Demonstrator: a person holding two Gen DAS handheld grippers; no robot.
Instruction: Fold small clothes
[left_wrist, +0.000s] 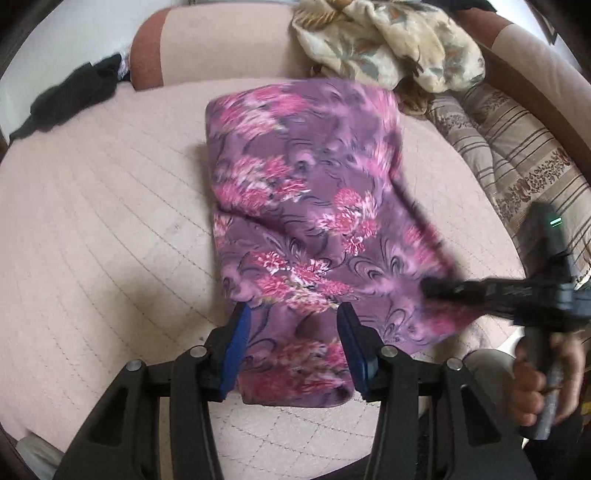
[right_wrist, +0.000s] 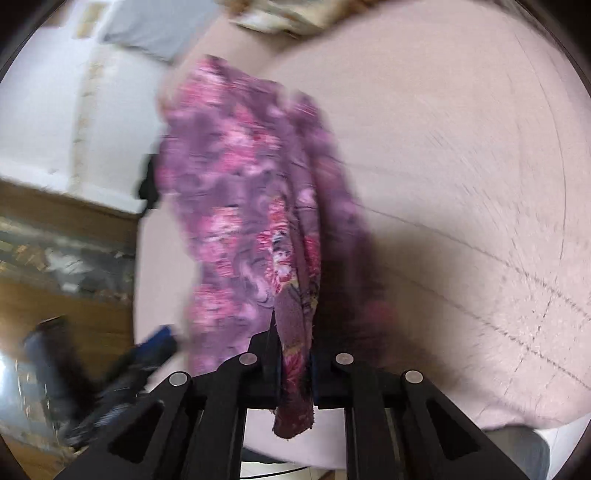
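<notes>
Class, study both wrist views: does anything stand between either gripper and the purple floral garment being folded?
Nothing visible does. The right gripper is already shut on an edge of the purple floral garment, and the left gripper sits open with the near end of the cloth lying between its fingers.

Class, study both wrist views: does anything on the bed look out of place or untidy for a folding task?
Yes. A cream floral cloth lies crumpled in a heap at the bed's far edge, and a dark garment sprawls unfolded at far left. The purple floral garment being folded hangs skewed, one corner lifted by the right tongs.
</notes>
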